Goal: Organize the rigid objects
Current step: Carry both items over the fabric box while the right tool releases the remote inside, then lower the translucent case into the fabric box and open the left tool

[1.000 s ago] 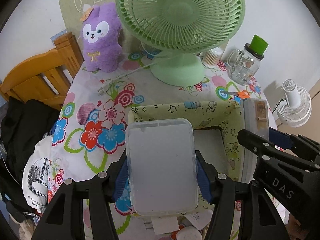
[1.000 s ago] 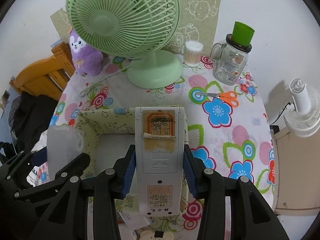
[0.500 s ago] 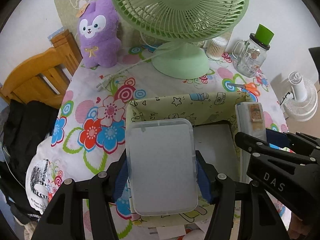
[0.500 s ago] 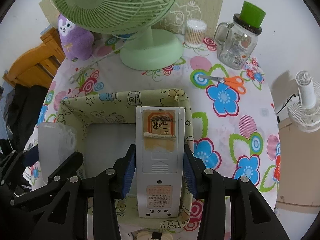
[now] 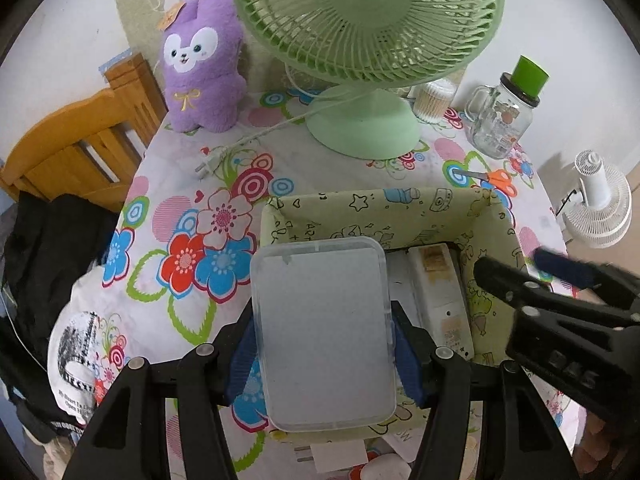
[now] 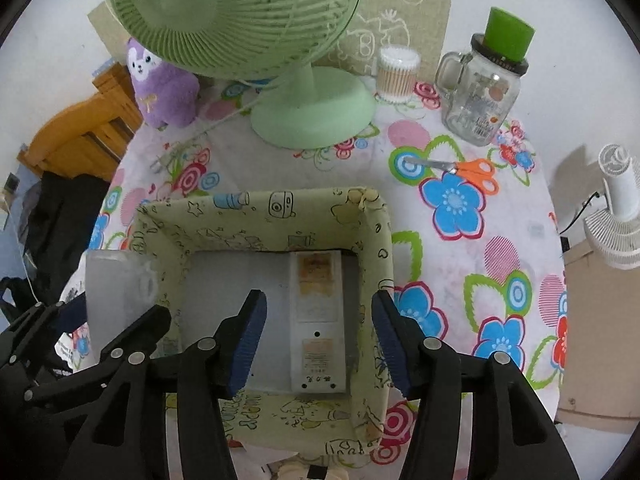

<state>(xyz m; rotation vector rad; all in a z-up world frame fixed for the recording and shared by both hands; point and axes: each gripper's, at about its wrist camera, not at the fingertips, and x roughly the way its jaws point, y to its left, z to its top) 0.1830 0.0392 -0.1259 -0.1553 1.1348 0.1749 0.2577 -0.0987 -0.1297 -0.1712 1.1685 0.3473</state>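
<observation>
My left gripper (image 5: 322, 354) is shut on a clear plastic box (image 5: 324, 332) and holds it above the left part of the green fabric basket (image 5: 360, 206). The box also shows in the right wrist view (image 6: 114, 284). My right gripper (image 6: 318, 344) is open and empty above the basket (image 6: 260, 208). A white remote control (image 6: 318, 320) lies flat on the basket floor at the right side, just below the open fingers. It also shows in the left wrist view (image 5: 438, 292).
A green table fan (image 6: 280, 60), a purple plush toy (image 5: 202, 68), a glass jar with a green lid (image 6: 486, 88), a cotton swab tub (image 6: 396, 74) and orange scissors (image 6: 466, 170) sit on the flowered tablecloth behind the basket. A wooden chair (image 5: 76, 148) stands left.
My right gripper has opened and let go of the remote, which now lies in the basket. Both grippers have moved forward over the basket; the left still holds the box.
</observation>
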